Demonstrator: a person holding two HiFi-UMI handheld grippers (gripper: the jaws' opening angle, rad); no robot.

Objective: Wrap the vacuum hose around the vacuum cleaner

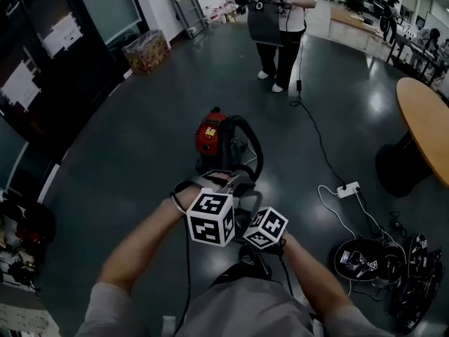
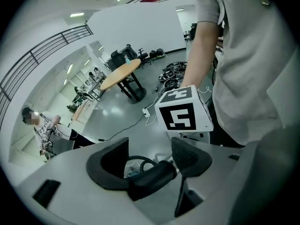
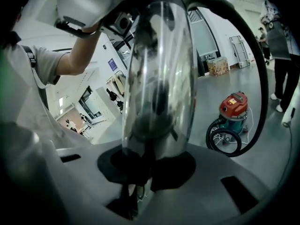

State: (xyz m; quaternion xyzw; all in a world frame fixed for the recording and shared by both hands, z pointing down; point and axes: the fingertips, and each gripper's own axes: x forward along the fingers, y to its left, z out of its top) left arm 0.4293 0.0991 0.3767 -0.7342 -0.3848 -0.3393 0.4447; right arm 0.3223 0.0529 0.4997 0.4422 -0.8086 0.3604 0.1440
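Right gripper [image 3: 147, 167] pinches the foot of a polished metal wand [image 3: 159, 74]. Its dark pads are closed on the tube, which fills that view and hides much of the room behind. Left gripper [image 2: 150, 162] stands spread wide — a black, rubbery hose cuff [image 2: 152, 178] lies slantwise across the gap and looks thinner than it; whether either pad bears on it is hard to make out. In the head view both sets of jaws are largely tucked behind the marker cubes [image 1: 210, 217]. The black vacuum hose [image 3: 265, 74] arcs from the wand's top, where its start is lost at the frame edge, down towards the vacuum cleaner [image 1: 210, 133] — a red-topped drum on the glossy dark floor [image 1: 140, 118], just beyond the grippers, with hose looped at its right side.
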